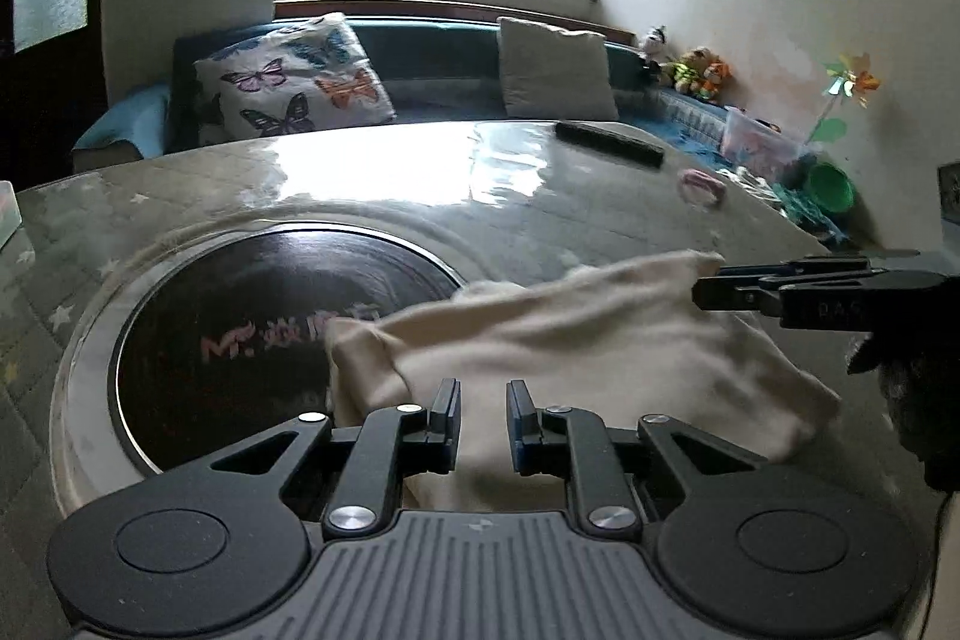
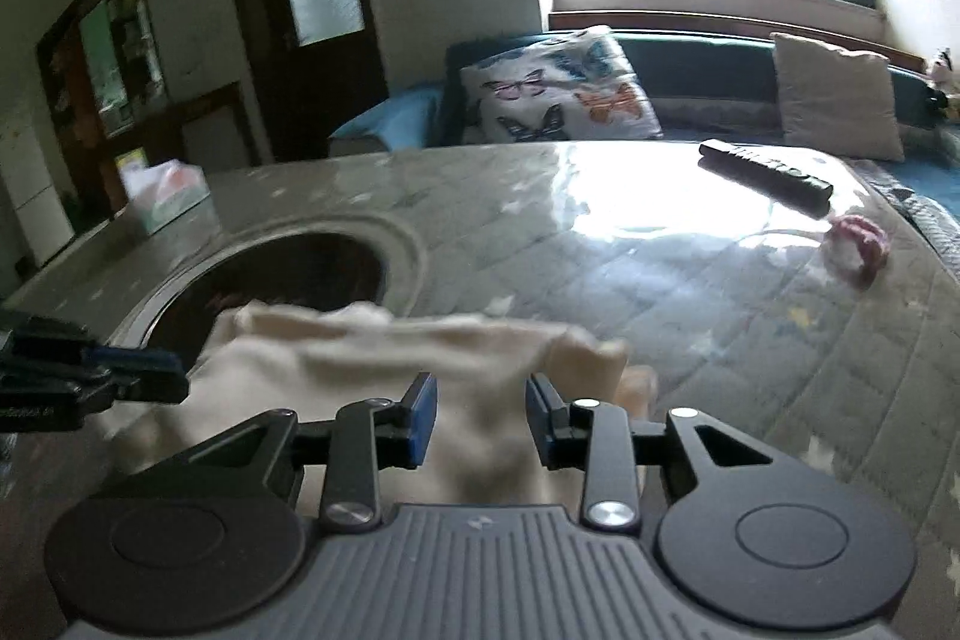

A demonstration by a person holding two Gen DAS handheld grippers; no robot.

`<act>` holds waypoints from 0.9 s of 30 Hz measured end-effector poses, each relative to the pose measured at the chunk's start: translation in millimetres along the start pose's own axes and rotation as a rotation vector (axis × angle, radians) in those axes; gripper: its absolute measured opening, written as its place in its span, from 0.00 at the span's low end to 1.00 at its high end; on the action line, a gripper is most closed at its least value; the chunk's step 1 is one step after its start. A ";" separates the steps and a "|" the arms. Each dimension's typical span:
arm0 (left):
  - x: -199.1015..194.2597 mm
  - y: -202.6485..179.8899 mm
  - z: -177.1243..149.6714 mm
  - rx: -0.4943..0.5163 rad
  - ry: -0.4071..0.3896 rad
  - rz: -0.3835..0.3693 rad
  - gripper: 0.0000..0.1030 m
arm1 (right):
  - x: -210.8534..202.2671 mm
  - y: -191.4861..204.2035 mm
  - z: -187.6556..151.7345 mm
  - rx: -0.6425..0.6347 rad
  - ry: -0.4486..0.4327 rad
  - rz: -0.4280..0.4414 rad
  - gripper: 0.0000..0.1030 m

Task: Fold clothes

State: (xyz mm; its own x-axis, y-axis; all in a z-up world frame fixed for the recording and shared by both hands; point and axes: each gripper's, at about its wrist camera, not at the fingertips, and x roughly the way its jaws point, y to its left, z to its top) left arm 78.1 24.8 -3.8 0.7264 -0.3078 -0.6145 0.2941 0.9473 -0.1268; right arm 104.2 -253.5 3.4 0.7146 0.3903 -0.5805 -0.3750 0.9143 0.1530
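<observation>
We see our left gripper with jaws slightly apart, cream garment between them unpinched; right gripper jaws open wider over it.

Garment on table (remote behind)

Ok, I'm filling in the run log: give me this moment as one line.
task: fold clothes | cream cloth: bunched on table | left gripper: cream cloth between pads, grip unclear | right gripper: open over cream cloth
</observation>
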 end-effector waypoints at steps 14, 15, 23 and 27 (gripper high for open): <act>15.0 12.7 4.3 -0.035 0.042 0.080 0.37 | 15.7 -11.6 3.1 0.029 0.044 -0.085 0.38; 13.1 10.6 4.4 -0.030 0.039 0.084 0.40 | 14.5 -11.1 3.7 0.025 0.046 -0.094 0.40; 4.2 -2.9 6.4 -0.009 0.015 0.106 0.60 | 2.9 -10.3 0.0 0.017 0.056 -0.128 0.45; -0.9 -9.0 5.9 0.005 -0.001 0.123 0.73 | -1.5 -10.1 -3.2 0.017 0.056 -0.132 0.53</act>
State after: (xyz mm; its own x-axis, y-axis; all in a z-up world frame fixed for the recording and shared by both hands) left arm 78.5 16.0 2.5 0.7580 -0.1894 -0.6242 0.2059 0.9775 -0.0465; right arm 105.0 -263.6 0.1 0.7231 0.2603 -0.6398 -0.2693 0.9592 0.0859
